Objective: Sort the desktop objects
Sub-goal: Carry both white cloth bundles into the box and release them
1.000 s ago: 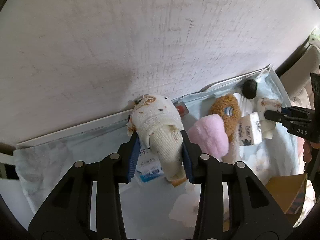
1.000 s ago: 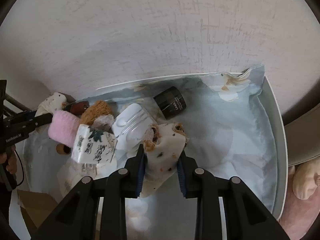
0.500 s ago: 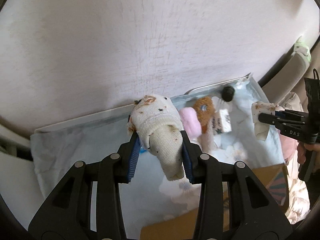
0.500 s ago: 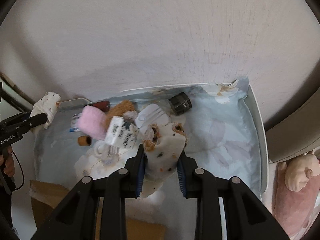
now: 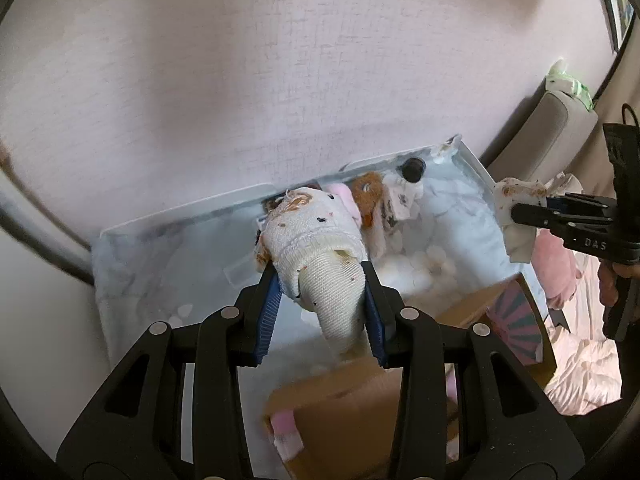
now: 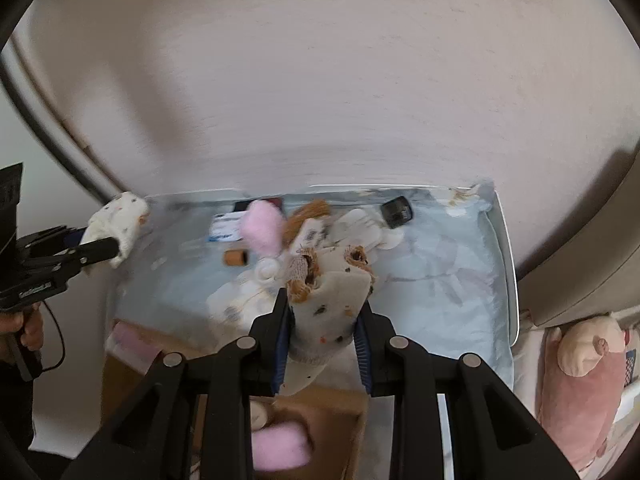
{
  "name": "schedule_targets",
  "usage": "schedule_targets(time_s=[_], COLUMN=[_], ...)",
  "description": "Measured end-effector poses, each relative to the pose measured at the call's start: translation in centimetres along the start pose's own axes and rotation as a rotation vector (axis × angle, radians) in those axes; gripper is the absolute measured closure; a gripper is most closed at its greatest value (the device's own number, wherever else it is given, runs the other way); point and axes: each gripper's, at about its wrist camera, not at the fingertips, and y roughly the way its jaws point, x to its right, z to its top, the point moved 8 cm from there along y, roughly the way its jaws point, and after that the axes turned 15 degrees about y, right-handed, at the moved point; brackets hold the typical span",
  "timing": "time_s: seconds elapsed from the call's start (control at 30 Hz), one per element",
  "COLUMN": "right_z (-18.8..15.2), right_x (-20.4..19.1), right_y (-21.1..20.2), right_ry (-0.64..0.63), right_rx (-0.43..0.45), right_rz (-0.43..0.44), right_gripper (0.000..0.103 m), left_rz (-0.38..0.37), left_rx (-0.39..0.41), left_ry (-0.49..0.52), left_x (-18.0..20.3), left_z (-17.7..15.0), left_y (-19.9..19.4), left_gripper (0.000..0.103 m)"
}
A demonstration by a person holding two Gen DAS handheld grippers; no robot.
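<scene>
Change: both tools have pulled back from the bench [image 5: 168,240]; cardboard box [image 5: 352,408] now shows below.
Left tool [image 5: 320,276]: clamped on a cream speckled sock [image 5: 320,256], above the bench.
Right tool [image 6: 322,316]: clamped on a second speckled sock [image 6: 332,292], above the bench.
Bench: pink plush [image 6: 262,226], black jar [image 6: 396,210] remain.

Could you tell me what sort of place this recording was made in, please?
Most likely a bedroom at home. A small table covered with a pale floral cloth stands against a wall, with rumpled pink bedding and a pink plush toy beside it, and a cardboard box below.
</scene>
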Motion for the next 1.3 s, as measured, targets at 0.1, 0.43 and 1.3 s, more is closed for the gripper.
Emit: schedule_targets(time_s=[0.1, 0.43, 1.3], right_z=[-1.1, -5.0, -14.5], right_x=[-1.3, -4.9, -7.0], right_y=[-1.3, -3.6, 0.8], right_ry=[-0.034, -0.145, -0.262], right_rx=[-0.007, -0.035, -0.274], right_rz=[0.014, 0.069, 0.058], right_gripper=[0.077, 0.077, 0.077], left_rz=[0.014, -0.006, -0.065], left_rx=[0.009, 0.020, -0.161], left_ry=[0.003, -0.003, -0.082], left_x=[0.5, 2.8, 6.8], left_z=[-0.8, -3.8, -13.5], left_y=[-1.3, -4.2, 0.3], left_gripper=[0.068, 0.068, 0.068])
